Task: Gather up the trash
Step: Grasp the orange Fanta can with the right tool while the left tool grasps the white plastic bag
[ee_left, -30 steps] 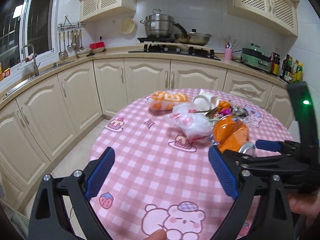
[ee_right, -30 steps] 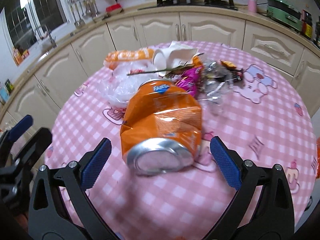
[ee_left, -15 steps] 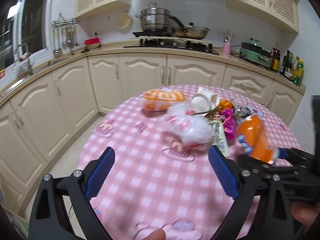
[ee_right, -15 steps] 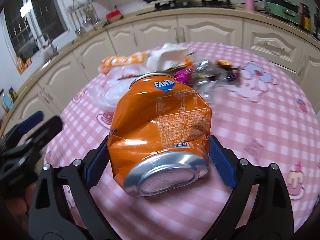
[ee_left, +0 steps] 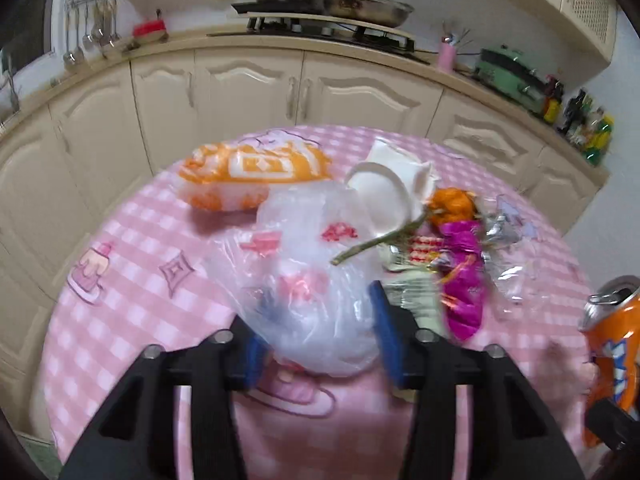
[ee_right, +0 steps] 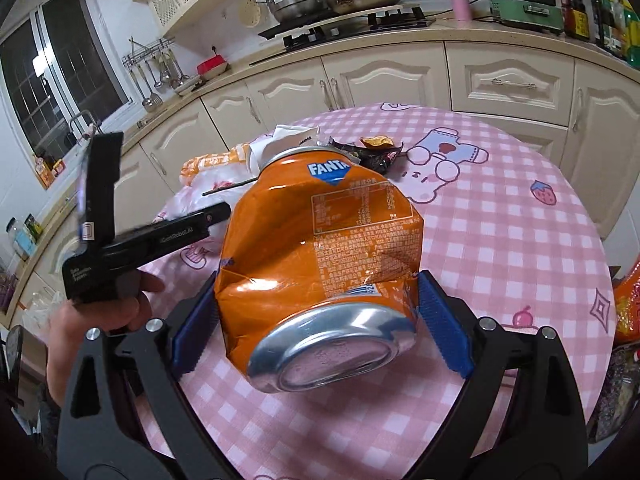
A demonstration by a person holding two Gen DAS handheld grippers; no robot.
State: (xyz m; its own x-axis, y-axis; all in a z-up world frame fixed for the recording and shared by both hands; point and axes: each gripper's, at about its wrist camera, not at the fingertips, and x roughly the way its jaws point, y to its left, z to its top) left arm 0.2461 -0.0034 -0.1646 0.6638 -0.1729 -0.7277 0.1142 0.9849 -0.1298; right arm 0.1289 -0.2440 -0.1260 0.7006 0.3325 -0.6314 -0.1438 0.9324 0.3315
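My right gripper [ee_right: 320, 320] is shut on a crushed orange Fanta can [ee_right: 320, 248] and holds it above the pink checked table [ee_right: 500, 240]. The can also shows at the right edge of the left wrist view [ee_left: 612, 360]. My left gripper [ee_left: 320, 344] has closed in around a clear crumpled plastic bag [ee_left: 304, 280], its blue pads pressing both sides of the bag. Behind the bag lie an orange-and-white snack bag [ee_left: 252, 172], a white paper cup [ee_left: 384, 196], a magenta wrapper [ee_left: 464, 284] and silver foil wrappers [ee_left: 500, 232].
Cream kitchen cabinets [ee_left: 248, 88] curve behind the table, with a hob and pots [ee_left: 320, 4] on the counter. More wrappers lie at the table's right edge [ee_right: 624, 312]. The left gripper's body and the hand holding it [ee_right: 120, 248] show left of the can.
The left gripper moved forward to the plastic bag and narrowed from wide open to closed on it. The right gripper closed on the can and lifted it.
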